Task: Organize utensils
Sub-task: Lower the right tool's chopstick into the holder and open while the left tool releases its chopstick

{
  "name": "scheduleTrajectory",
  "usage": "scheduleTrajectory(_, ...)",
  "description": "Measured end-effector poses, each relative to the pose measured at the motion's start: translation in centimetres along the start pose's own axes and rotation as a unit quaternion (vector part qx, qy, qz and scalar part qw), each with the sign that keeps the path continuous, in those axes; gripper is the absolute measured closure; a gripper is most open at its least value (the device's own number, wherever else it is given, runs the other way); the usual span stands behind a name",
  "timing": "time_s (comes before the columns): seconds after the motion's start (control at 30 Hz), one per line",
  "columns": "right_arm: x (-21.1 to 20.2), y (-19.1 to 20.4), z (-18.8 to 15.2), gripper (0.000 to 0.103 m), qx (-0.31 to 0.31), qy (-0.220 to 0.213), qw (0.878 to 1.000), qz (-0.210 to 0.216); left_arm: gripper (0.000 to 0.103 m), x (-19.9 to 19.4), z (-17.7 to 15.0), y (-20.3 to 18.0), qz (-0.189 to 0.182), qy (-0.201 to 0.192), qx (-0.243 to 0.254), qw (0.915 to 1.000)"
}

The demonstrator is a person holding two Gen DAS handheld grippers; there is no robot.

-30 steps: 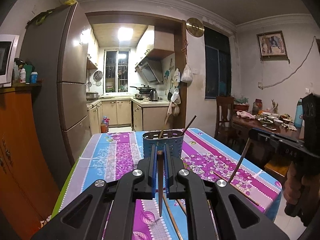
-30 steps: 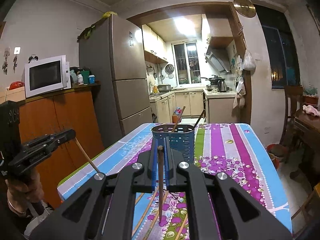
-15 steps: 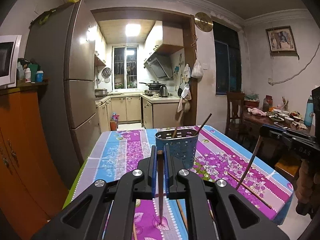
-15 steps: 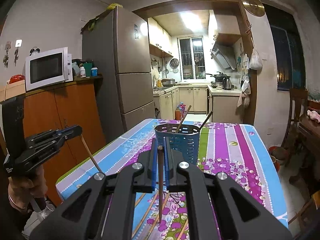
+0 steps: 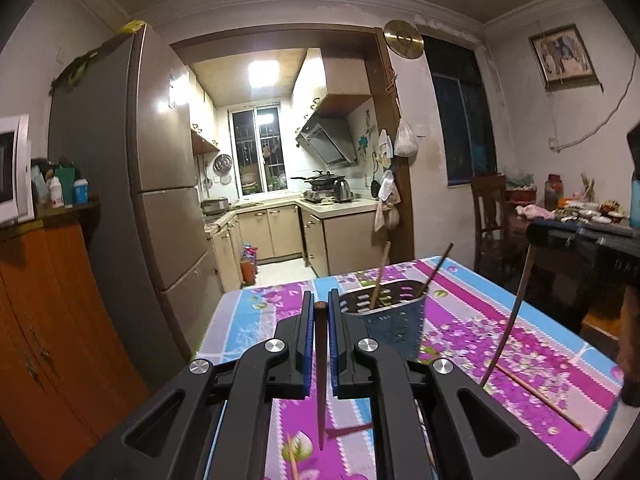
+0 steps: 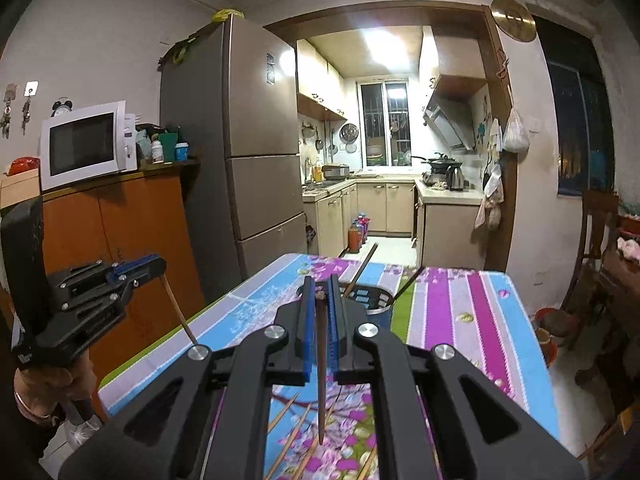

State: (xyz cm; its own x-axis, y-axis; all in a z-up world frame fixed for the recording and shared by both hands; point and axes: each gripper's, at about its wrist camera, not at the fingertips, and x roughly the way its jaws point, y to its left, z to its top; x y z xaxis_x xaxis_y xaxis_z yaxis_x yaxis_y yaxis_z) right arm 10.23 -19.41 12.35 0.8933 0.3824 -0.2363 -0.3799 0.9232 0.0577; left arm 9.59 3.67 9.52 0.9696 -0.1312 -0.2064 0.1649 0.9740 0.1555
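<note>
Each hand-held gripper, left [image 5: 319, 312] and right [image 6: 319, 300], was clamped on one dark chopstick [image 5: 320, 376] above the desk [image 5: 480, 332]. The utensil holder [image 5: 390, 320] stood toward the desk's far edge, loose chopsticks [image 6: 288, 436] near its near edge.

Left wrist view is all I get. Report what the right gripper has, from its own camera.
Observer: The right gripper is shut on the right-hand chopstick, tip hanging down above the tablecloth.
Operator: Now tell me what lies under that tip.
Observer: Several loose chopsticks lie close together on the cloth.
Operator: Check my gripper from the side.
Observer: The left gripper holds the left-hand chopstick by its top end, slanting down.
</note>
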Motion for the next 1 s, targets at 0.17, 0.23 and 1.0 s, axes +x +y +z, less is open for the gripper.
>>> scheduleTrajectory(0.17, 1.4, -1.1, 2.5, 0.098, 0.001, -0.007, 1.0, -0.012, 0.095, 2.3, 1.6, -0.5, 0.017, -0.006, 0.021, 0.9996)
scheduleTrajectory(0.23, 2.1, -1.5, 3.4, 0.098, -0.002, -0.009, 1.0, -0.019, 0.095, 3.1, 2.1, -0.8, 0.021, -0.007, 0.026, 0.9994)
scheduleTrajectory(1.0, 10.4, -6.8, 11.2, 0.098, 0.049, -0.094, 0.993, -0.056, 0.095, 13.8, 11.7, -1.5, -0.068, -0.076, -0.051, 0.9935)
